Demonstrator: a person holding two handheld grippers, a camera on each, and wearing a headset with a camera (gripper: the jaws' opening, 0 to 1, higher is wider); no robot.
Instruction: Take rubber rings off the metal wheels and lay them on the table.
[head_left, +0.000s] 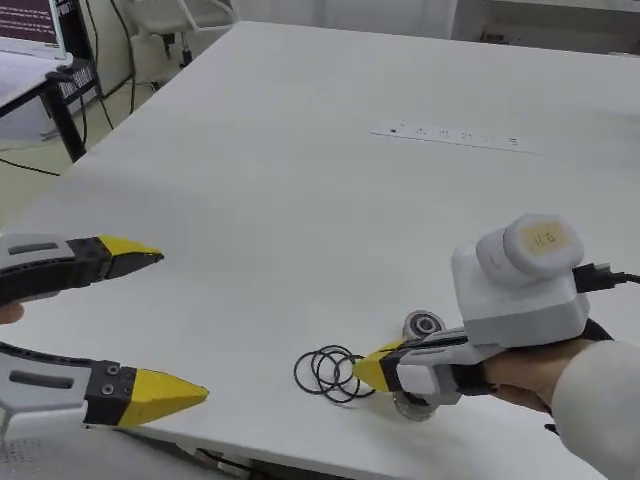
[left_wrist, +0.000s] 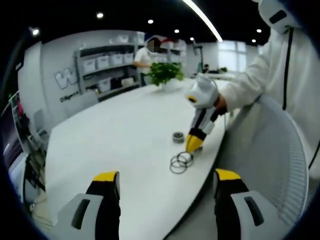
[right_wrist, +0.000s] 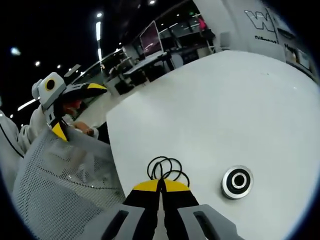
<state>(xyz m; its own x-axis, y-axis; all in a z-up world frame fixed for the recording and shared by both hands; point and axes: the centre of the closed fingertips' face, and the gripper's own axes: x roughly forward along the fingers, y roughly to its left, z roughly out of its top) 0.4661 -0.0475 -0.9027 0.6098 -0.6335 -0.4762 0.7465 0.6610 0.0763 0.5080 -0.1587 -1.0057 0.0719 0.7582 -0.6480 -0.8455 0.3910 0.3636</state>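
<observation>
Several thin black rubber rings (head_left: 330, 372) lie overlapping on the white table (head_left: 330, 200) near its front edge. My right gripper (head_left: 372, 370) is shut, and its yellow tips rest at the right edge of the rings (right_wrist: 167, 170); I cannot make out a ring between them. A bare metal wheel (head_left: 423, 324) lies flat just behind that gripper, to the right of the jaws in the right gripper view (right_wrist: 237, 182). Something grey and round (head_left: 410, 405) peeks out under the right gripper. My left gripper (head_left: 172, 324) hangs open at the left, empty, well away from the rings (left_wrist: 181, 162).
A long white label strip (head_left: 455, 137) lies at the far right of the table. A dark stand with a screen (head_left: 45, 40) is beyond the table's left corner. A mesh chair back (right_wrist: 65, 185) stands along the table's front edge.
</observation>
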